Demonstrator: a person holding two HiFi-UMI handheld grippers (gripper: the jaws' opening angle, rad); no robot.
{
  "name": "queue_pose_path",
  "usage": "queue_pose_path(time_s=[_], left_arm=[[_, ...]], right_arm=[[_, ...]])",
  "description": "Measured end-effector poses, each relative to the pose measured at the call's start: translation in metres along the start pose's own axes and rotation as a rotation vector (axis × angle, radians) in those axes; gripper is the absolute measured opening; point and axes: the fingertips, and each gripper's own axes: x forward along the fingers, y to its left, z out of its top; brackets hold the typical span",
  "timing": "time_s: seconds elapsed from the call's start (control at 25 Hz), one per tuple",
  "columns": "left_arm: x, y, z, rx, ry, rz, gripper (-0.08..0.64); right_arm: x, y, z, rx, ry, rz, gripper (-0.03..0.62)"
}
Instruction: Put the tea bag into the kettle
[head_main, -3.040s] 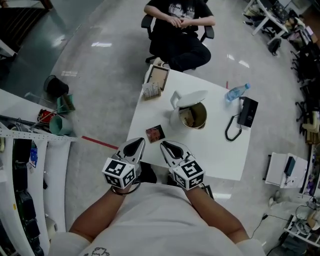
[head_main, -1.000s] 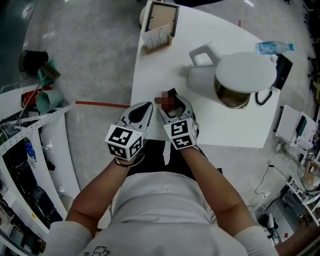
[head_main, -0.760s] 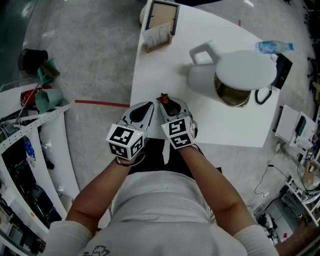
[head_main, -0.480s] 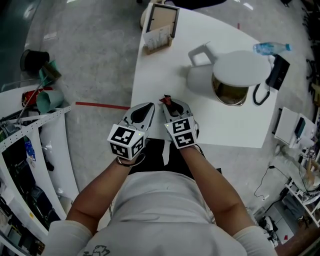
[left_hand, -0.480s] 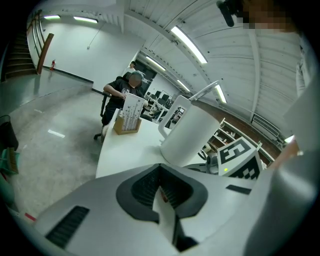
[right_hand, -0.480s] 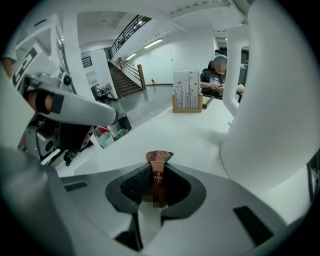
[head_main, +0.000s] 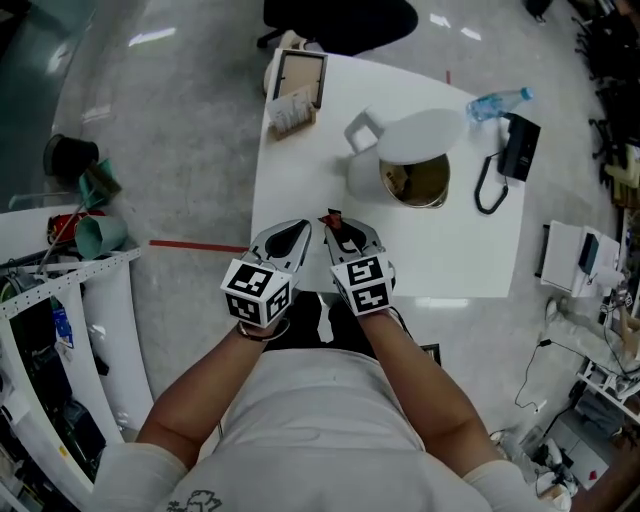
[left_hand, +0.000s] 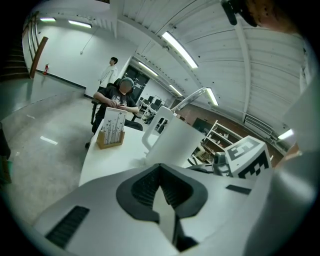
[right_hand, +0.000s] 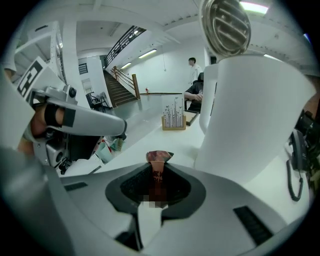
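Head view: we hold the small reddish-brown foil tea bag (head_main: 331, 217) pinched in the right tongs (head_main: 337, 228) over the near edge of the square white tabletop (head_main: 300, 165). The right gripper view shows the pads pressed on the sachet's lower part. It stands on edge with its crimped top poking out past the tips, a hold that should let it drop cleanly once the pads part. By our reading it is already lifted off the surface, though no view settles that.

The white plastic electric kettle (head_main: 362, 178) stands near the middle of the tabletop, beyond the tongs and a little to their right, well apart from them. Its lid is tipped up, leaving the metal-lined mouth bare to receive the bag, so we judge that the carry across comes next.

The left tongs (head_main: 291, 236) are drawn together on nothing and held just beside the right pair, seemingly parked clear of the route. A wooden card holder (head_main: 291, 112) and a clear plastic bottle (head_main: 495, 101) sit along the far edge, off that route.
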Motion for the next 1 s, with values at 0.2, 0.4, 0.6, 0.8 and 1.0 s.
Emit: queue_pose_path(time_s=[0.2, 0.4, 0.6, 0.8, 1.0], left_arm=[[0.009, -0.029, 0.027, 0.049, -0.026, -0.039, 0.009], [0.020, -0.059, 0.053, 0.075, -0.055, -0.048, 0.009], [0.023, -0.091, 0.082, 0.082, -0.111, -0.032, 0.009], [0.030, -0.110, 0.110, 0.108, -0.158, 0.008, 0.008], [0.039, -0.122, 0.131, 0.116, -0.196, 0.040, 0.009]], right_arm=[[-0.038, -0.012, 0.019, 0.050, -0.083, -0.019, 0.074], [-0.074, -0.031, 0.043, 0.072, -0.165, -0.029, 0.073], [-0.107, -0.048, 0.071, 0.049, -0.235, -0.006, 0.073], [-0.131, -0.066, 0.094, 0.035, -0.294, 0.020, 0.074], [-0.144, -0.088, 0.117, -0.003, -0.343, 0.025, 0.074]])
